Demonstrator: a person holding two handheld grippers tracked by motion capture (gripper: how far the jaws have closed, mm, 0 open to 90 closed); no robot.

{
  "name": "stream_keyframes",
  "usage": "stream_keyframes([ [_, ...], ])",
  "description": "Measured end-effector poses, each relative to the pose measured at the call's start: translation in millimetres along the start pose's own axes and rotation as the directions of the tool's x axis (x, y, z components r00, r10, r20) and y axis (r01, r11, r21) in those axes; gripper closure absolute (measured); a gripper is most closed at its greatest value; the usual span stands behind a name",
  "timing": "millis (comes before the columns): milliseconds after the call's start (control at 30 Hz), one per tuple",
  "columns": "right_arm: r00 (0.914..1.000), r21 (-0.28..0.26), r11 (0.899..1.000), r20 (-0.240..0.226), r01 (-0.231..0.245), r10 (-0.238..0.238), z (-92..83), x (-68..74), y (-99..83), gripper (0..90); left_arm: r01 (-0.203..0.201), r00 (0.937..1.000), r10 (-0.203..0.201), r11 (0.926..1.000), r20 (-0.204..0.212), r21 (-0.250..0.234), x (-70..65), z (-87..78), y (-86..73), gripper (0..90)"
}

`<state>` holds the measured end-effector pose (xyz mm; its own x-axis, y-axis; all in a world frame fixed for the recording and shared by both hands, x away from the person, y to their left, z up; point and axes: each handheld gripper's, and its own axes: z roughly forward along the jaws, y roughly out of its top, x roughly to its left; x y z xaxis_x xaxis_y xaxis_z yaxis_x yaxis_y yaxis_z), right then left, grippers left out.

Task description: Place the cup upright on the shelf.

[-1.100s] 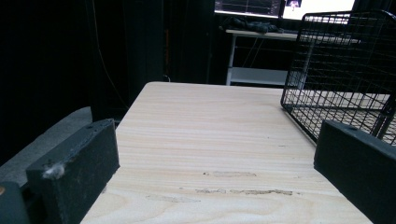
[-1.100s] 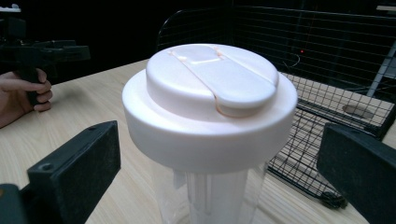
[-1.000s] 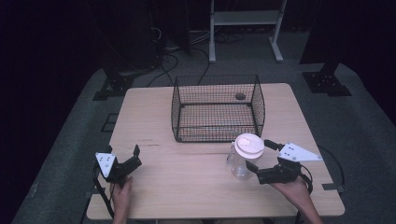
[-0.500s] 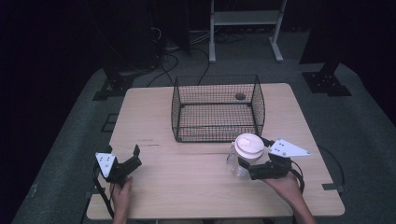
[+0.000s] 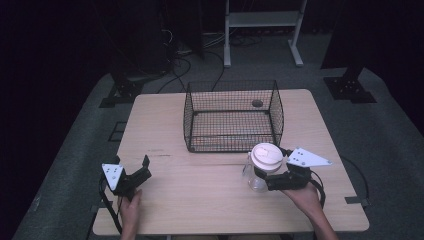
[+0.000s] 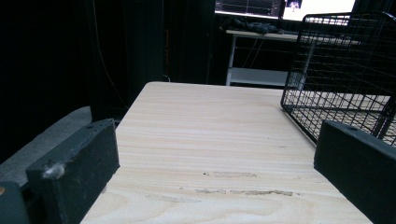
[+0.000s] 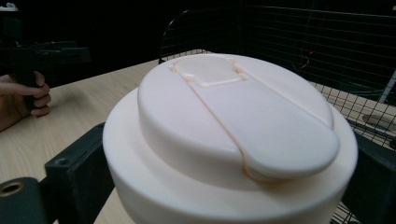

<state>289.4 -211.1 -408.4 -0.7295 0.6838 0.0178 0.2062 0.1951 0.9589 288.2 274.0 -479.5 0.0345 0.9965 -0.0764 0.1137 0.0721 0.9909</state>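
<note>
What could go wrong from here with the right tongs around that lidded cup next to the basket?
1. The right tongs have a jaw on each side of the clear cup below its wide white lid; a smooth wall could slip or tip when lifted.
2. The wire basket stands just behind the cup, so a low lift might clip its front rim.
3. Whether the lid is sealed cannot be told.
</note>
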Motion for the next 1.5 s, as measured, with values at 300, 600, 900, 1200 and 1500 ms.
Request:
stream_keyframes([
  [300,0.9995,0.024,0.999,0.021,0.023,-0.023,1.4,3.8,5.2,4.5,0.000,1.0000,0.000,1.0000,0.000,0.000,0.1,0.1,0.0,0.0],
  [600,1.0000,0.006,1.000,-0.006,0.006,-0.006,3.0,3.1,22.7,4.5,0.001,1.0000,-0.001,1.0000,0.000,0.001,0.1,0.1,0.0,0.0],
  [900,0.9992,-0.004,1.000,-0.026,0.028,-0.029,7.8,5.4,43.8,4.5,0.003,1.0000,-0.003,1.0000,0.001,-0.001,0.5,0.2,0.0,0.0],
  [1200,0.9980,-0.013,0.999,-0.045,0.044,-0.045,13.0,7.8,66.6,4.5,0.004,1.0000,-0.004,1.0000,0.001,-0.002,0.5,0.2,0.0,0.0],
  [1500,0.9970,-0.028,0.998,-0.057,0.050,-0.052,16.5,8.4,87.3,4.5,0.005,1.0000,-0.005,1.0000,0.001,-0.001,0.6,0.0,0.0,0.0],
])
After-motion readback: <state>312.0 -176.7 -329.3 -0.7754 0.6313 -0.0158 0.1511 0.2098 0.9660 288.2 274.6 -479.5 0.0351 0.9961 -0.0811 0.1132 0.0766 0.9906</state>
